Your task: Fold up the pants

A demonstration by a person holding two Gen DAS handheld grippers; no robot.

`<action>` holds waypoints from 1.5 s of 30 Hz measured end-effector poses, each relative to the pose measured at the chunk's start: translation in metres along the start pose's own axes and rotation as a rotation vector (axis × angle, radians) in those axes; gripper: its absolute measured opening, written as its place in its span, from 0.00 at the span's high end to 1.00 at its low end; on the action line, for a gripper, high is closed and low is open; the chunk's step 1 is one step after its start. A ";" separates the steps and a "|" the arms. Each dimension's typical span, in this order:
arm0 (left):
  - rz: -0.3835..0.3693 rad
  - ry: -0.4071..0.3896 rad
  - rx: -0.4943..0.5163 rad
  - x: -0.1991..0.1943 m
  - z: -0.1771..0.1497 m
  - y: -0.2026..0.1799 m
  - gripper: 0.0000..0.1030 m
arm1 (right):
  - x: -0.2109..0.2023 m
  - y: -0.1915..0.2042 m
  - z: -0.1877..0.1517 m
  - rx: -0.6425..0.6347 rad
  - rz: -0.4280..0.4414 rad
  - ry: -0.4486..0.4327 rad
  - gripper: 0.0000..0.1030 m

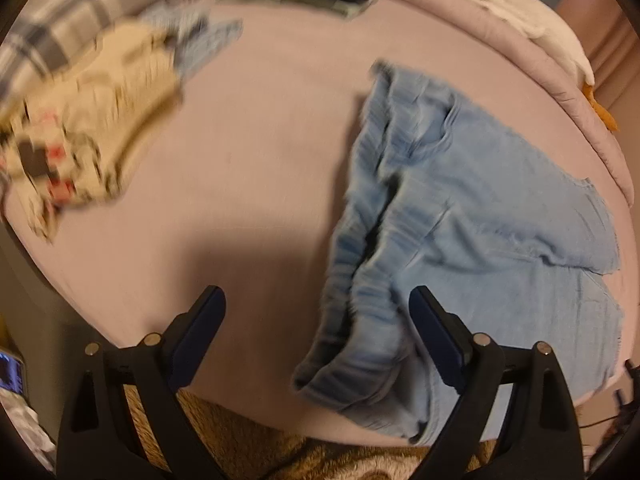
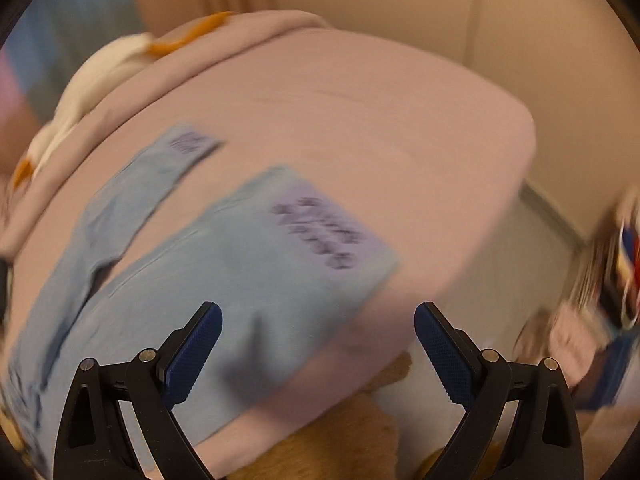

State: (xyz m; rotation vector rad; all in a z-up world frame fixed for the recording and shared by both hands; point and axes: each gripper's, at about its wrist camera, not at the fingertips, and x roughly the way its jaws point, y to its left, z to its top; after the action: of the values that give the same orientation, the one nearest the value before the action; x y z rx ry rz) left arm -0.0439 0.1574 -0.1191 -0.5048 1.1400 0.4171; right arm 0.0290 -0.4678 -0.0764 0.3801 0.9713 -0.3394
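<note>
Light blue pants (image 1: 460, 232) lie spread on a pink bed (image 1: 248, 152), waistband toward the near left. My left gripper (image 1: 318, 308) is open and empty, above the waistband near the bed's front edge. In the right wrist view the pants' two legs (image 2: 248, 272) stretch away, with dark print near the cuffs. My right gripper (image 2: 318, 324) is open and empty, above the near leg by the bed's front corner. Both views are blurred.
A heap of other clothes (image 1: 80, 120), plaid, cream and denim, lies at the far left of the bed. A white and orange plush toy (image 1: 520, 8) sits at the far right edge. A brown furry rug (image 1: 260, 452) lies below the bed. Clutter (image 2: 600, 300) stands on the floor at right.
</note>
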 end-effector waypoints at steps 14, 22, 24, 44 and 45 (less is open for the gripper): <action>-0.125 0.039 -0.018 0.007 -0.019 -0.003 0.64 | 0.037 -0.028 0.010 0.142 0.071 -0.002 0.65; -0.222 -0.056 -0.091 -0.053 -0.023 0.006 0.71 | -0.009 -0.021 0.039 0.126 0.149 -0.129 0.89; -0.230 -0.039 -0.104 -0.060 -0.030 0.011 0.71 | -0.021 -0.021 0.043 0.127 0.148 -0.157 0.90; -0.101 0.067 -0.094 -0.034 -0.033 0.020 0.41 | 0.025 -0.040 0.026 0.113 -0.070 0.039 0.87; -0.117 0.048 -0.106 -0.044 -0.031 0.022 0.36 | 0.014 -0.036 0.028 0.102 -0.093 0.032 0.86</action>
State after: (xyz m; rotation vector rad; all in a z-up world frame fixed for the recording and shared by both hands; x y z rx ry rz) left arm -0.0952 0.1548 -0.0921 -0.6737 1.1322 0.3672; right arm 0.0413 -0.5140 -0.0796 0.4350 1.0073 -0.4694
